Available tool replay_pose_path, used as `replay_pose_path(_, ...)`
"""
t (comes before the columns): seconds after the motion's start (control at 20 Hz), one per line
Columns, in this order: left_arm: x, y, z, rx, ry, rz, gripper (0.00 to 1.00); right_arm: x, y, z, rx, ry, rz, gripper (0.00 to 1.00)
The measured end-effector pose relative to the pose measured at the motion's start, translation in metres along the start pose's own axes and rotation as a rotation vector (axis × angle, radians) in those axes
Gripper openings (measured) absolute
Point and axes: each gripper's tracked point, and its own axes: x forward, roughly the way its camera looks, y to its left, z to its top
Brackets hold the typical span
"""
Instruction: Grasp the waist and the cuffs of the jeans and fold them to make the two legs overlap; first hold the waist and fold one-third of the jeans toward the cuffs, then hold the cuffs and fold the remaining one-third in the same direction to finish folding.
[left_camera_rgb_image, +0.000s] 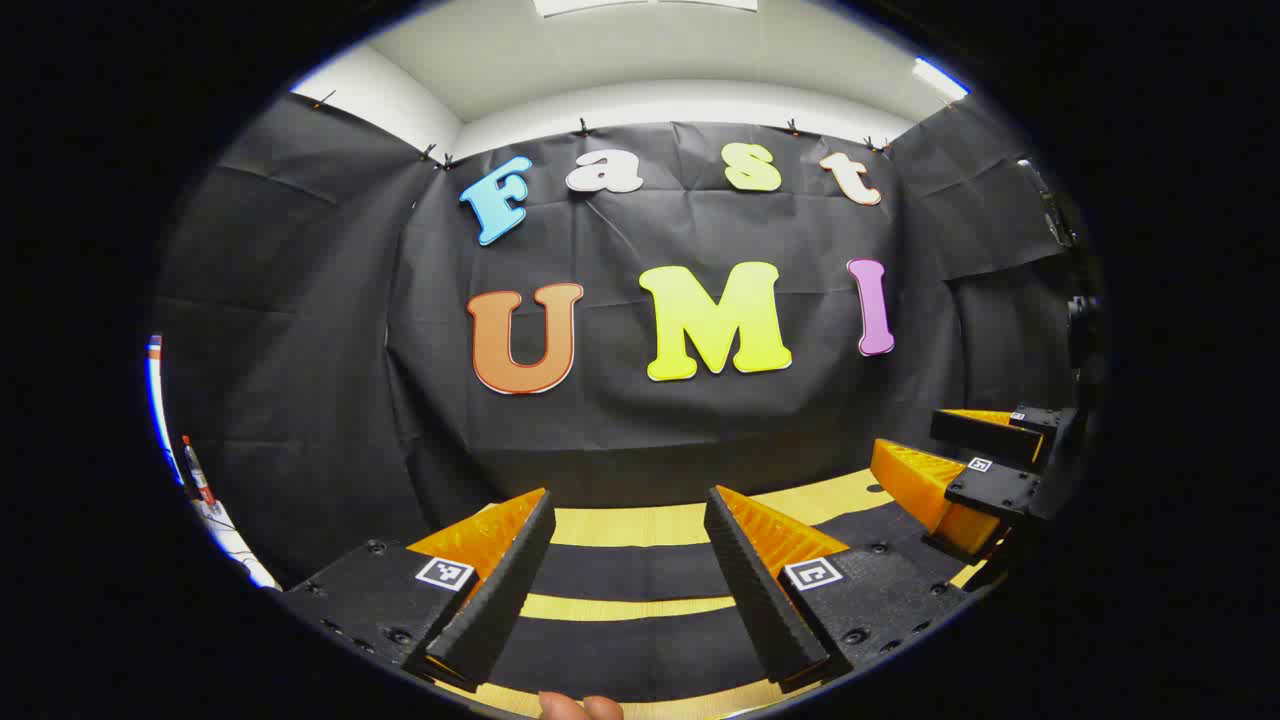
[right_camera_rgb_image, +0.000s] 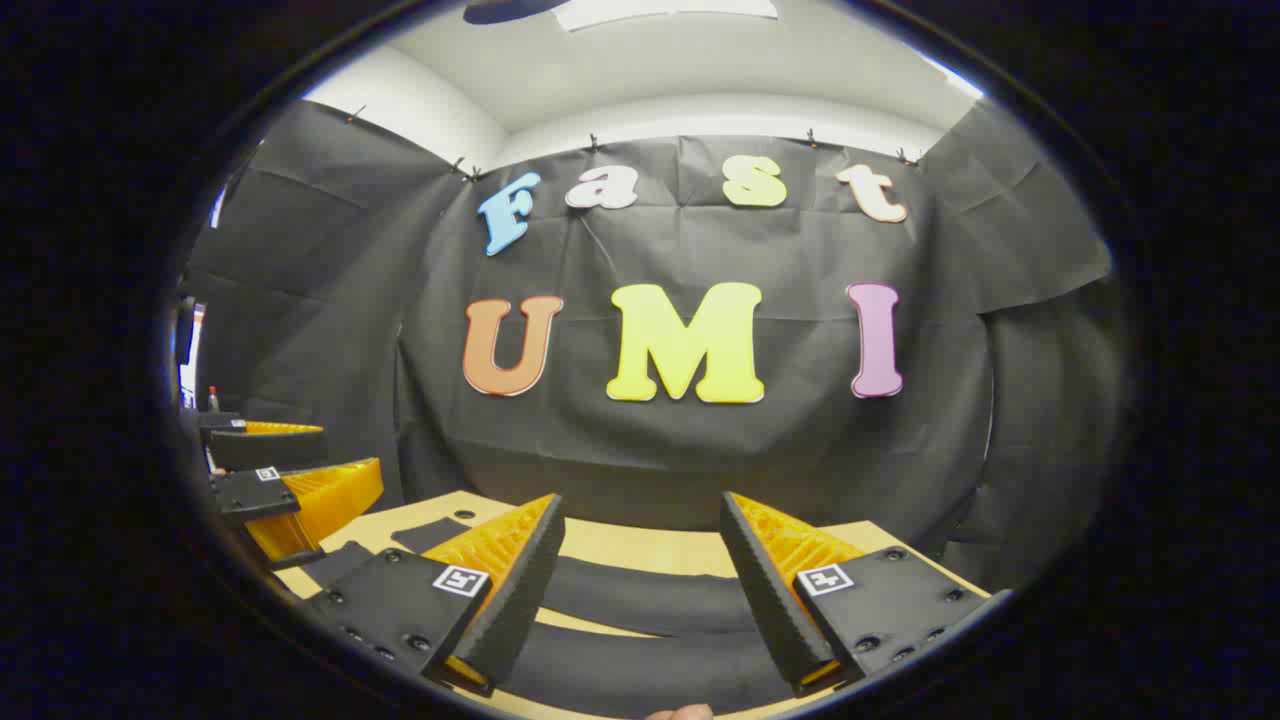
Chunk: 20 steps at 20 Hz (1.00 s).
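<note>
Black cloth wall (left_camera_rgb_image: 640, 420) hangs under a white ceiling (left_camera_rgb_image: 640, 60); a pale wooden table (left_camera_rgb_image: 620, 524) carries dark jeans (left_camera_rgb_image: 620, 570), their legs spread across it; left gripper (left_camera_rgb_image: 628, 585) and right gripper (right_camera_rgb_image: 640, 600) hover above, both released, grasping nothing.

left gripper (left_camera_rgb_image: 628, 590): jaws apart, above jeans (left_camera_rgb_image: 620, 572) | jeans: dark, spread on table (left_camera_rgb_image: 640, 523) | right gripper (left_camera_rgb_image: 965, 480): far right
</note>
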Motion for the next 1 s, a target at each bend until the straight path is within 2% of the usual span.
replay_pose_path(0.2,0.005,-0.012,-0.003,0.036,0.005,-0.022,0.97,-0.003,0.001,0.000,-0.044,0.011,0.027,0.96)
replay_pose_path(0.25,0.006,-0.015,-0.001,0.025,0.000,-0.034,1.00,-0.004,0.001,0.005,-0.046,-0.003,0.030,0.94)
replay_pose_path(0.3,0.005,-0.018,-0.001,0.003,-0.001,-0.047,0.97,-0.005,0.000,0.009,-0.045,-0.016,0.032,0.94)
replay_pose_path(0.35,0.007,-0.017,-0.003,-0.011,0.000,-0.048,0.89,-0.006,0.001,0.010,-0.044,-0.018,0.036,0.94)
replay_pose_path(0.4,0.008,-0.016,-0.005,-0.014,0.004,-0.048,0.97,-0.004,0.003,0.008,-0.047,-0.016,0.042,0.94)
replay_pose_path(0.5,0.010,-0.014,-0.005,-0.009,0.005,-0.046,0.99,-0.004,0.001,0.011,-0.053,-0.024,0.041,0.94)
replay_pose_path(0.75,0.013,-0.013,-0.001,-0.009,0.012,-0.055,0.99,-0.004,0.000,0.017,-0.061,-0.039,0.049,0.94)
replay_pose_path(0.9,0.008,-0.012,0.004,0.005,0.009,-0.015,0.99,-0.003,-0.006,0.025,-0.051,-0.053,0.084,0.97)
replay_pose_path(1.0,0.005,-0.015,0.004,-0.023,0.031,0.008,0.99,-0.001,-0.012,0.028,-0.031,-0.054,0.118,0.94)
